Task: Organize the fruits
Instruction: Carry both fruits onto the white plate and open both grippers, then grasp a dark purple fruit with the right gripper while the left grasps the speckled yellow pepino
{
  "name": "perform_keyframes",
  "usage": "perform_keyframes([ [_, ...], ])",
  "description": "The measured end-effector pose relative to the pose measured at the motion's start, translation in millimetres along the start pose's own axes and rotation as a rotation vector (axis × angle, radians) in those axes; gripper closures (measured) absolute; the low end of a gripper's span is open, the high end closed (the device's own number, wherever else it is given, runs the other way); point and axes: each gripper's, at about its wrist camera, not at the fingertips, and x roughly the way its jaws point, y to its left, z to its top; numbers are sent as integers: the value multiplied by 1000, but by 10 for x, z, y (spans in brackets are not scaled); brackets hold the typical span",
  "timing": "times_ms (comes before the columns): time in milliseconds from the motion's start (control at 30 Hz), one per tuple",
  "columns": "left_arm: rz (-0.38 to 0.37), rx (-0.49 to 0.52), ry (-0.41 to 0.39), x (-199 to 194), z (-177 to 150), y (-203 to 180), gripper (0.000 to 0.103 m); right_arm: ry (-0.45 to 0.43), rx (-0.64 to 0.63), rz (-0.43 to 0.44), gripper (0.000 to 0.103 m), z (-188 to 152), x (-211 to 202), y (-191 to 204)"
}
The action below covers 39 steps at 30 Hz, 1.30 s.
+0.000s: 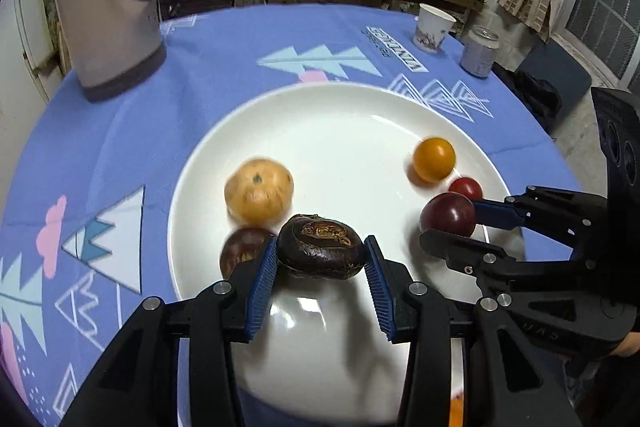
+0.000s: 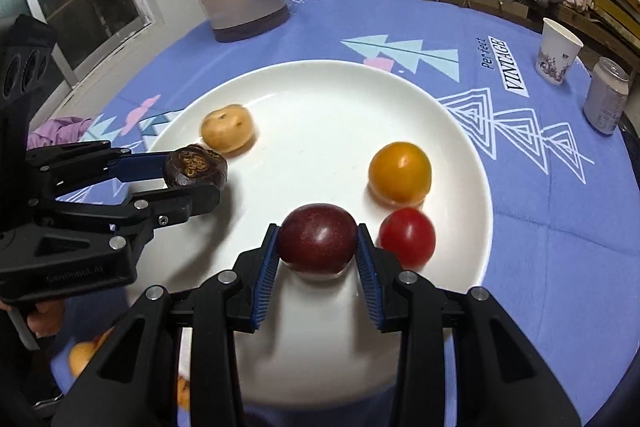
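Left gripper [image 1: 321,259]: jaws partly closed on a dark brown wrinkled fruit [image 1: 321,246], blue pads [image 1: 264,281] pressing both sides. Fruit held over the near left part of the white plate [image 1: 344,123]; from the right wrist view, seemingly raised clear of the plate surface, shadow beneath.

Right gripper [image 2: 317,251]: jaws partly closed on a dark red plum [image 2: 317,238], ribbed blue pads touching its left and right flanks. Plum positioned over the near part of the plate, a faint reflection directly under it; contact with the plate not determinable.

On the plate:
- tan round fruit [image 1: 259,190], left of centre, just behind the held brown fruit
- second dark brown fruit [image 1: 242,249], partly hidden behind the left finger of the left gripper
- orange-yellow fruit [image 2: 400,173], right of centre
- small red fruit [image 2: 407,237], just beside the plum, near the right finger of the right gripper

Plate resting on a blue patterned tablecloth [image 1: 224,59]. At the far left, a beige thermos jug [image 1: 108,7]. At the far right, a paper cup [image 2: 558,51] and a drinks can [image 2: 607,97], close together, well apart from the plate.
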Motion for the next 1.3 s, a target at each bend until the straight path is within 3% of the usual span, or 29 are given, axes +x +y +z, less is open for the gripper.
perform_keyframes([
  [67, 22, 2, -9, 10, 25, -3, 56, -19, 16, -6, 64, 17, 1, -46],
  [133, 18, -21, -2, -12, 34, 27, 25, -28, 36, 10, 60, 11, -55, -76],
  [167, 27, -30, -13, -44, 31, 41, 22, -40, 42, 13, 53, 1, -101, -82],
  [233, 45, -22, -40, -135, 13, 41, 22, -81, 40, -1, 41, -29, -216, -69],
  [533, 67, 21, -46, -506, -257, -13, 21, -127, 49, 3, 37, -338, -745, -38],
  [800, 73, 16, -36, -746, -661, -32, 18, -133, 80, -16, 22, -879, -1082, 4],
  [1033, 69, 19, -31, -953, -1020, -69, 18, -91, 72, 4, 20, -1289, -1197, 163],
  [1300, 47, -32, -36, -1101, -1250, -43, 18, -39, -23, 4, 21, -1628, -1244, 405],
])
